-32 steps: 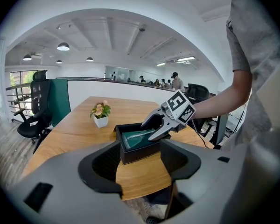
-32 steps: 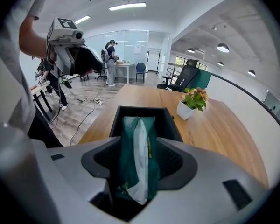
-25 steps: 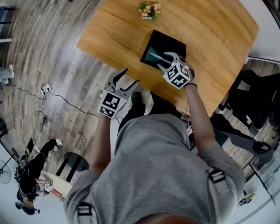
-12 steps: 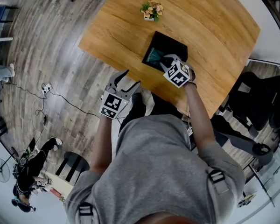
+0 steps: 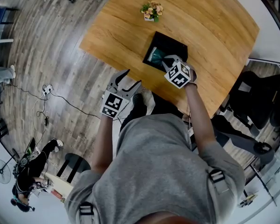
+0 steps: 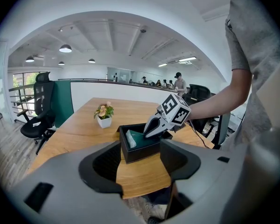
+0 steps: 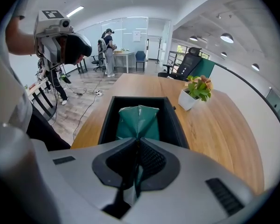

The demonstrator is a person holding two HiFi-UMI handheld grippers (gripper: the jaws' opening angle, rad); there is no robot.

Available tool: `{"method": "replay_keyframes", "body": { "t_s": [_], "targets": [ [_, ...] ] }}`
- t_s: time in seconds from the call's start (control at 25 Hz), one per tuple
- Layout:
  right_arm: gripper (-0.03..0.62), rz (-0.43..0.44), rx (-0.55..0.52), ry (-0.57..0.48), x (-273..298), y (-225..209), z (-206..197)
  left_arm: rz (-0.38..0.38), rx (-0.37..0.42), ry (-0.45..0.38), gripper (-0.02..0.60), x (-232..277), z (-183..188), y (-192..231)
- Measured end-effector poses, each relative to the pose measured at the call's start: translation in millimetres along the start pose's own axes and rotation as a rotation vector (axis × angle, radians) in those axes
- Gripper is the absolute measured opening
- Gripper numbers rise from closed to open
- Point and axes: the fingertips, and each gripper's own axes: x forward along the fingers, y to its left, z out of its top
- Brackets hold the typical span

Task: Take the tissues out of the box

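A black open box [image 5: 173, 45] stands near the front edge of the wooden table [image 5: 210, 27]. Inside lies a green tissue pack [image 5: 154, 56]; in the right gripper view the tissue pack [image 7: 137, 118] rises to a pinched ridge inside the box [image 7: 108, 120]. My right gripper [image 5: 166, 62] reaches down into the box. Its jaws have just been closing and are now shut on the pack's near end [image 7: 136, 158]. My left gripper [image 5: 132, 77] hangs open and empty off the table's front edge, aimed at the box [image 6: 141, 151].
A small potted plant [image 5: 150, 9] in a white pot stands on the table beyond the box. Black office chairs [image 5: 261, 101] stand to the right. Cables [image 5: 46, 90] lie on the wood floor at left, and people stand in the background [image 7: 107, 45].
The right gripper's jaws came together on the green tissue pack inside the box. Neither hand has shifted.
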Motion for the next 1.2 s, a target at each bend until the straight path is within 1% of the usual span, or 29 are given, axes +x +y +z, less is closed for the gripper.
{"method": "replay_keyframes", "body": {
  "t_s": [0.28, 0.56, 1.2],
  "targets": [
    [0.025, -0.031, 0.001, -0.019, -7, -3, 4, -0.006, 0.016, -0.009, 0.276, -1, 3, -2],
    [0.023, -0.067, -0.019, -0.028, -22, -4, 13, -0.012, 0.04, -0.028, 0.275, -8, 12, -5],
    [0.02, -0.166, -0.05, -0.063, -51, -12, 31, -0.014, 0.086, -0.066, 0.273, -27, 21, -15]
  ]
}}
